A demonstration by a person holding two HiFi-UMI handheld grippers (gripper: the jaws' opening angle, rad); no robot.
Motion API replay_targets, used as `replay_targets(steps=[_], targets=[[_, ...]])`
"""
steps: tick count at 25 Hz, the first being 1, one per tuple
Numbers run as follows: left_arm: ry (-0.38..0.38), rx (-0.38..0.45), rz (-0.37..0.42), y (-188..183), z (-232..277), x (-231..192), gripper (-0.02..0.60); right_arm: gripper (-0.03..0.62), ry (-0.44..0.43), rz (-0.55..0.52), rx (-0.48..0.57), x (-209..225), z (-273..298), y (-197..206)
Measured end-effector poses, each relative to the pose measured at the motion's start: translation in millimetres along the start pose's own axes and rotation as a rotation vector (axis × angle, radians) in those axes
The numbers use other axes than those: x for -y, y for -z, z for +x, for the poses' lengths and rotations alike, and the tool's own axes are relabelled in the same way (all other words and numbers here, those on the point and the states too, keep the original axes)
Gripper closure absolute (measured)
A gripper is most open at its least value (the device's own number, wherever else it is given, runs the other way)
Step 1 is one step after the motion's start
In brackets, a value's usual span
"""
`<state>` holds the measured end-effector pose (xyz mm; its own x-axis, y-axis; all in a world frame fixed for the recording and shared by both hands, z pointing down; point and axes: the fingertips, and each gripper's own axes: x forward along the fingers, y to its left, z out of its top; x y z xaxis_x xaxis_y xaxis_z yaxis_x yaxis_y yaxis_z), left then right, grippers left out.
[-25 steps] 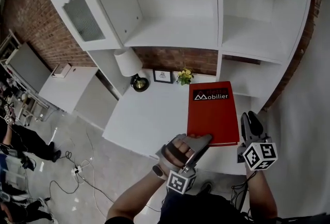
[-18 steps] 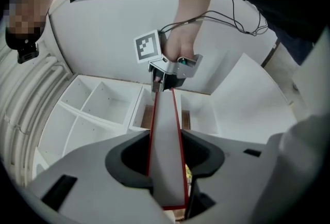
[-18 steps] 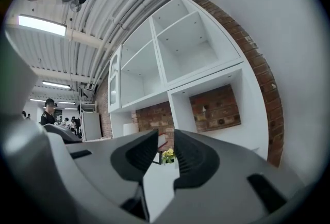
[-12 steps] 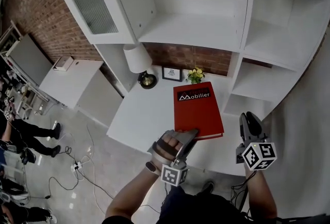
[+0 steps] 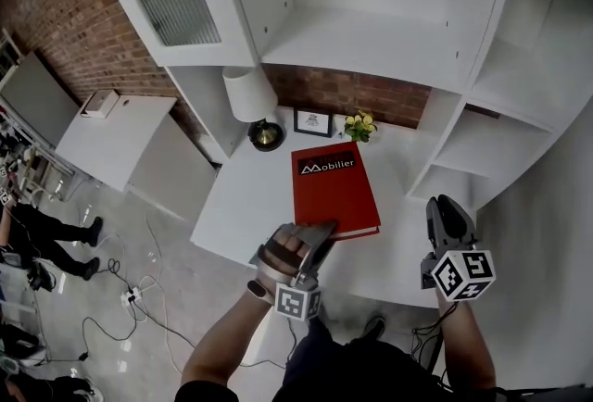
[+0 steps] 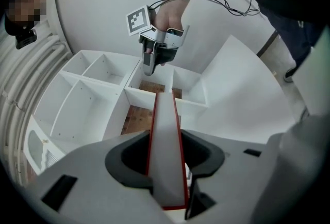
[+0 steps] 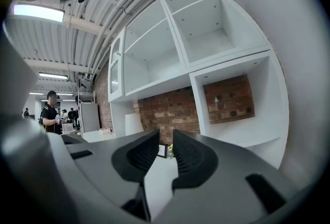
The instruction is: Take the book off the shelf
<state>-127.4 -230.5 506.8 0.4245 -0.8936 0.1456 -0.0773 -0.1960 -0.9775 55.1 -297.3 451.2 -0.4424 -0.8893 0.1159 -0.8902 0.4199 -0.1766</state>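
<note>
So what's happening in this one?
A person works with two handheld grippers at a white shelf unit. The left gripper is clamped on the near edge of a red book, which is out of the shelves and held flat over the desk. The right gripper holds nothing; its jaws have just been closing, a narrow gap left.

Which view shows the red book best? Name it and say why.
Head view: the red book shows its whole cover and title, near edge clamped by the left gripper. The left gripper view shows only its page edge between the jaws; the right gripper view, nothing.
</note>
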Motion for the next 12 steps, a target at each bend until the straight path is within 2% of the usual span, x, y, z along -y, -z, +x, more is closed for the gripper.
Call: replay_targets(steps=[7, 12], targets=[[0.036, -0.01, -0.036, 63.4, -0.2, 29.3, 0.416, 0.522, 0.016, -0.018, -0.034, -29.0, 30.5, 7.7], [0.099, 0.016, -0.06, 91.7, 9.2, 56.8, 0.416, 0.522, 0.025, -0.026, -0.054, -49.3, 52.5, 13.5]])
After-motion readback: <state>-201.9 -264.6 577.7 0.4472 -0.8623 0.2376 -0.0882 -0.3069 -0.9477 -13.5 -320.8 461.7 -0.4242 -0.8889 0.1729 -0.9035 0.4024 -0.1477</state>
